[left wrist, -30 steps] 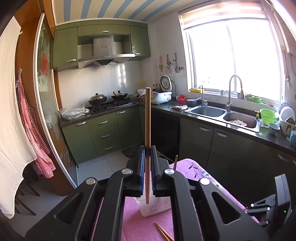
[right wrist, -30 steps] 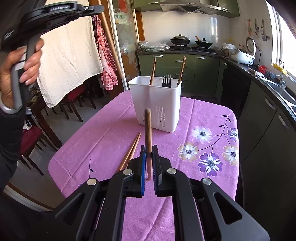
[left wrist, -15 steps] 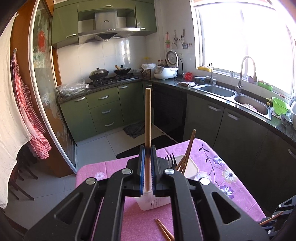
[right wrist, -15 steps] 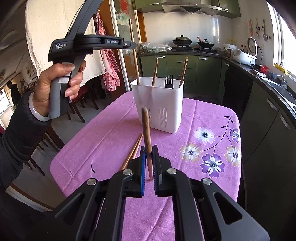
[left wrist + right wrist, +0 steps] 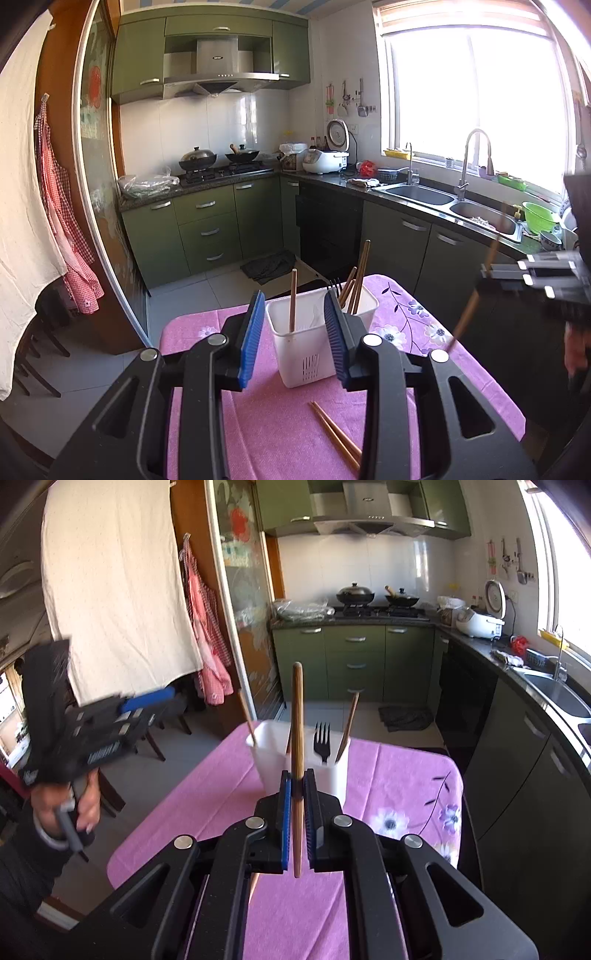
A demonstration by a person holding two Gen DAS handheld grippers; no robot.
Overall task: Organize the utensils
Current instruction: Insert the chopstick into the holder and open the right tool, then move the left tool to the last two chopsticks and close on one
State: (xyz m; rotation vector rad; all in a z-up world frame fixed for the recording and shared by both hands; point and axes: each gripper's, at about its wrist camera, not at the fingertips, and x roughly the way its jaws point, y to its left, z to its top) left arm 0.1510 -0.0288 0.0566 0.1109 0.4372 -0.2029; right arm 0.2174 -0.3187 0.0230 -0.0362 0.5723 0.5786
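Observation:
A white utensil holder (image 5: pixel 309 343) stands on the purple floral tablecloth (image 5: pixel 273 421). It holds several wooden chopsticks and a black fork (image 5: pixel 322 741). My left gripper (image 5: pixel 294 332) is open and empty just above and in front of the holder; one chopstick (image 5: pixel 292 300) stands in the holder's left compartment between its jaws. My right gripper (image 5: pixel 296 797) is shut on a wooden chopstick (image 5: pixel 297 746), held upright in front of the holder (image 5: pixel 334 771). Two loose chopsticks (image 5: pixel 334 434) lie on the cloth near me.
The right gripper shows blurred at the right edge of the left wrist view (image 5: pixel 535 277), and the left one at the left of the right wrist view (image 5: pixel 92 734). Green kitchen cabinets (image 5: pixel 207 225), stove and sink (image 5: pixel 450 203) lie beyond the table. Chairs stand at left.
My left gripper opened and let its chopstick drop into the holder's left compartment. My right gripper has risen and moved closer to the holder, still gripping its chopstick.

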